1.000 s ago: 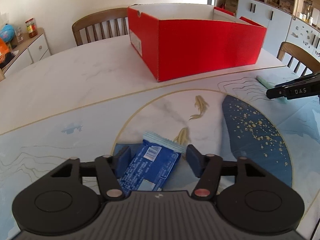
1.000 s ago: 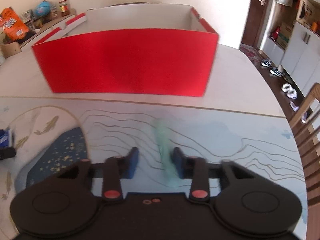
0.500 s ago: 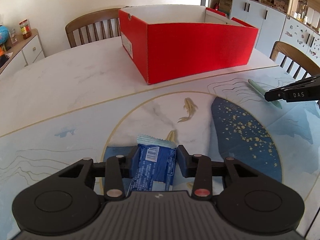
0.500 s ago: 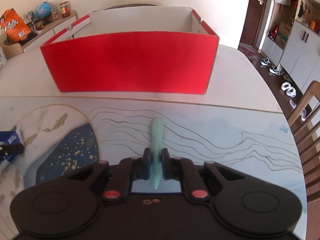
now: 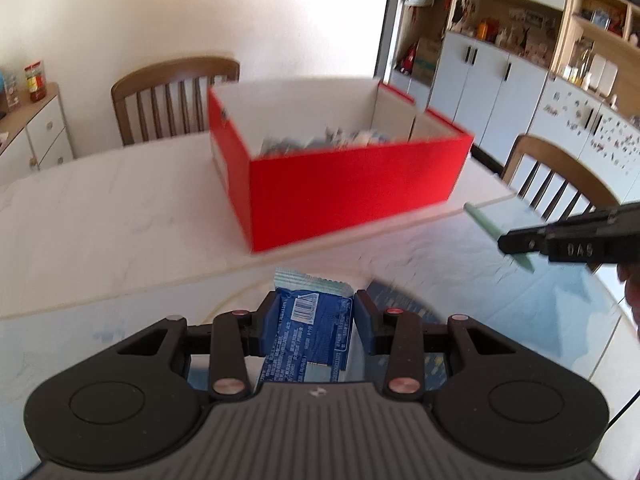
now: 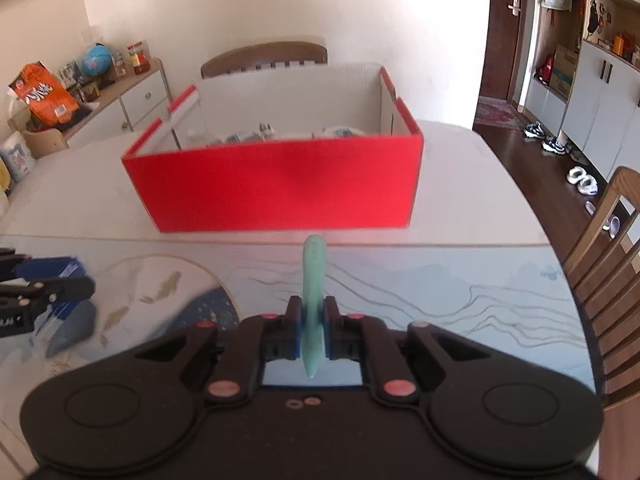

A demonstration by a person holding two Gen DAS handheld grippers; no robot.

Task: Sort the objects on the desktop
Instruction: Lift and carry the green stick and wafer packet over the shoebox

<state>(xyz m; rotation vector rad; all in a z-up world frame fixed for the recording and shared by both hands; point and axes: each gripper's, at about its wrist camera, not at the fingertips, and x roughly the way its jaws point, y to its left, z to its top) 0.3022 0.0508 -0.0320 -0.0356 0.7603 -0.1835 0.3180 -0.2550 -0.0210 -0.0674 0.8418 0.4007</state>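
My left gripper point(image 5: 314, 317) is shut on a blue snack packet point(image 5: 310, 328), lifted above the patterned mat. My right gripper point(image 6: 312, 325) is shut on a pale green pen-shaped stick point(image 6: 313, 276) that points forward. The open red box point(image 5: 352, 192) stands ahead on the white table, with several small items lying inside. From the left wrist view the right gripper point(image 5: 520, 245) and its green stick point(image 5: 484, 220) hang at the right. From the right wrist view the left gripper point(image 6: 76, 286) with the blue packet point(image 6: 48, 268) is at the left edge.
A blue and white patterned mat point(image 6: 440, 292) covers the near part of the white table point(image 5: 100, 216). Wooden chairs stand behind the box point(image 5: 172, 96) and at the right point(image 6: 608, 248). A sideboard point(image 6: 100, 104) with clutter lies at the far left, cabinets at the right.
Both grippers closed on their objects, the left on the blue packet, the right on the green stick, then rose off the mat. The box's inside has come into view.
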